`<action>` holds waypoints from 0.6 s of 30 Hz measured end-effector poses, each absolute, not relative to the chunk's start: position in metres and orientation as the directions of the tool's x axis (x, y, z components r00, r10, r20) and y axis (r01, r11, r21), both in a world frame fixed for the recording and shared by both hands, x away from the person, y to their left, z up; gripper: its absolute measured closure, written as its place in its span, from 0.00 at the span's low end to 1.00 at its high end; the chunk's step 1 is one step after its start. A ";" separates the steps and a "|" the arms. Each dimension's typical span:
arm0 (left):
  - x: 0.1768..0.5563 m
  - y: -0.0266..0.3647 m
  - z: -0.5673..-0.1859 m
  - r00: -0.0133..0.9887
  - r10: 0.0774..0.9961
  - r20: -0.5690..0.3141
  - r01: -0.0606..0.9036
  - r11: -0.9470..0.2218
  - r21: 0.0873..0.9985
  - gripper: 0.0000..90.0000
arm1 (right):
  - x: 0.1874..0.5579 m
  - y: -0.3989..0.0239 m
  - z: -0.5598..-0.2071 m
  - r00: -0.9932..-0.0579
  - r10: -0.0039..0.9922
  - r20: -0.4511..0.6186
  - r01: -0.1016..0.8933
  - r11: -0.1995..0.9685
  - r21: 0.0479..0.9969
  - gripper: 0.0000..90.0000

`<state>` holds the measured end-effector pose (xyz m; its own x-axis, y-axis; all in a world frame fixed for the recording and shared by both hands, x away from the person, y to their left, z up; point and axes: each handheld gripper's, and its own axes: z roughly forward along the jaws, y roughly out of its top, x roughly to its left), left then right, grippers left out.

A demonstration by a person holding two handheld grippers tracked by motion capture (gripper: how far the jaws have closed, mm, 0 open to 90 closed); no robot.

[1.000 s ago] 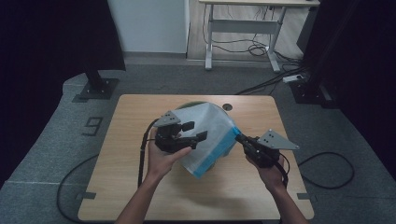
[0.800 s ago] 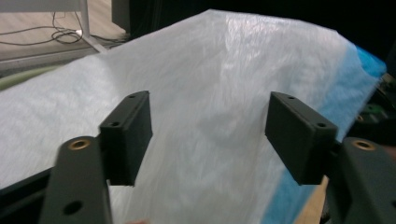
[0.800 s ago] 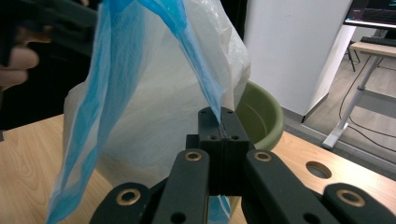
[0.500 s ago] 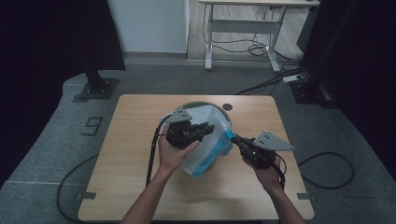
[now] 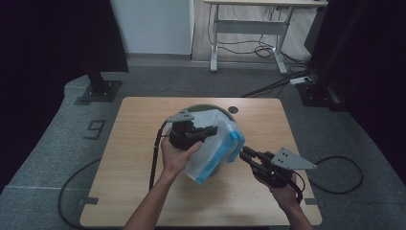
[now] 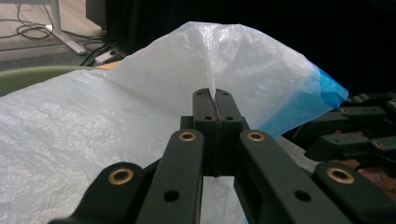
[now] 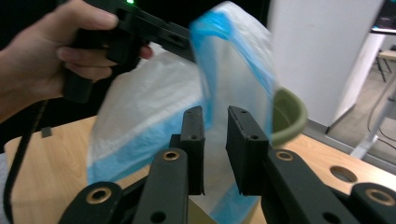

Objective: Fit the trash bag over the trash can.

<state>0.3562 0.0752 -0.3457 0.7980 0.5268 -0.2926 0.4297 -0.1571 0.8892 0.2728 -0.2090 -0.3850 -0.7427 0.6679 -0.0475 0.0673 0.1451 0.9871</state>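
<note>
Dim overall, with dark surrounds flanking the evenly lit wooden table [image 5: 134, 143], while the plastic bag [image 7: 233, 70] above it blurs in the right gripper view.

Bowl [image 5: 225, 111] on table [image 5: 129, 143], toward far edge, centre. Bag [image 5: 218, 148] over bowl, draped toward near side. Left gripper [image 5: 203, 132] on bag, over bowl — right gripper [image 5: 245, 154] just right of bag, nearer than bowl. Hole [image 5: 232, 109] just right of bowl.

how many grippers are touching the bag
1. The left gripper is shut on a fold of the bag over the green bin. The right gripper is open beside its blue edge.
</note>
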 end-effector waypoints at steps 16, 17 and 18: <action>0.363 0.079 -0.349 0.796 0.519 -0.311 0.452 -0.167 0.876 1.00 | 0.299 -0.193 -0.381 -0.778 0.626 -0.056 0.032 0.129 0.991 0.98; 0.363 0.079 -0.349 0.795 0.519 -0.314 0.453 -0.163 0.876 1.00 | 0.298 -0.192 -0.381 -0.775 0.629 -0.063 0.029 0.134 0.991 0.98; 0.363 0.080 -0.349 0.794 0.518 -0.318 0.454 -0.157 0.877 0.99 | 0.298 -0.192 -0.381 -0.769 0.636 -0.066 0.029 0.138 0.990 0.98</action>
<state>0.3632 0.0805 -0.3492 0.7943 0.5175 -0.3183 0.4537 -0.1567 0.8773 0.2981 -0.1924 -0.3807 -0.7686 0.6363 -0.0661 0.0293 0.1382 0.9900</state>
